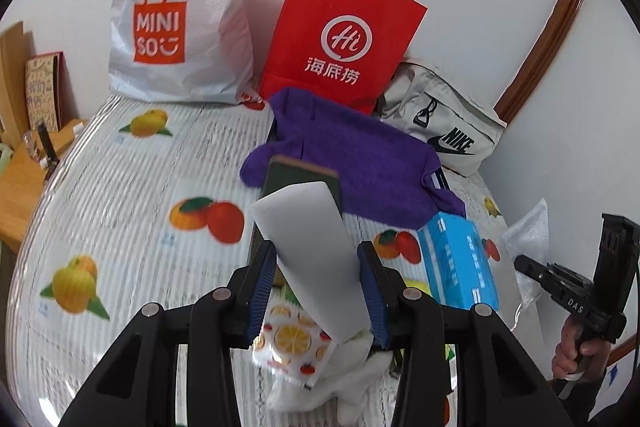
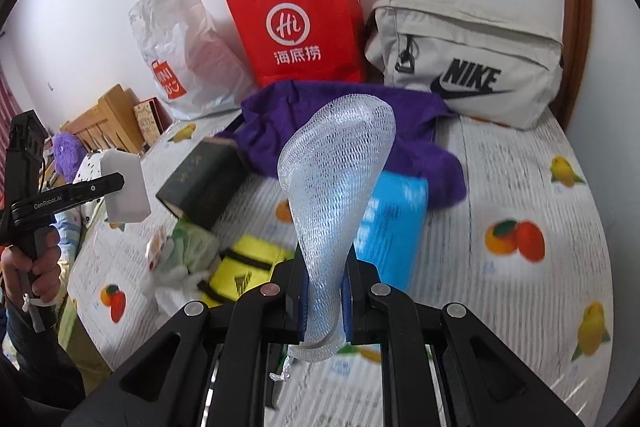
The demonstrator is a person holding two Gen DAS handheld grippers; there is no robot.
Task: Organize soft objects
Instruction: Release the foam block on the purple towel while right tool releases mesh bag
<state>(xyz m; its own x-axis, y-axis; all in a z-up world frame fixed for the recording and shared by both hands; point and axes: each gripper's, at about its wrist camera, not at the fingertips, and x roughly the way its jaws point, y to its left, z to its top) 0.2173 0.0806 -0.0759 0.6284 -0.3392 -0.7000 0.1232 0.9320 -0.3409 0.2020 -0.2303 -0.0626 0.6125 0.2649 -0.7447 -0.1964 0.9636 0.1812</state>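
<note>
My left claw (image 1: 318, 291) pinches a white foam block (image 1: 308, 239), blue pads pressed on its two sides; the block sticks up off the worktop (image 1: 120, 187), tilted away from me. In the right wrist view the same block (image 2: 126, 187) shows at far left, in the left claw (image 2: 114, 183) held by a hand (image 2: 30, 259).

My right claw (image 2: 324, 307) is pressed nearly together on the narrow neck of a clear mesh foam sleeve (image 2: 340, 179), which flares out above the pads and hangs free of the worktop (image 2: 520, 167). Its lower end and a knotted bit of string trail below the claw (partly behind the frame).

Behind the held things: a purple cloth (image 1: 352, 163) draped over something dark, only an edge showing. A dark green book (image 2: 204, 179) lies at its left, half hidden by the block in the left view. A blue packet (image 1: 460, 259) sits near the cloth's right end, blurred, print unreadable.

Under my left claw lie a fruit-printed sachet (image 1: 288, 343) and something white and soft (image 1: 320, 383), mostly covered. A yellow pouch (image 2: 240, 267) and a crumpled green-white packet (image 2: 188, 251) are blurred.

Against the far wall: white plastic bag (image 1: 176, 27), red paper bag (image 1: 340, 35), grey waist bag (image 1: 440, 127).
</note>
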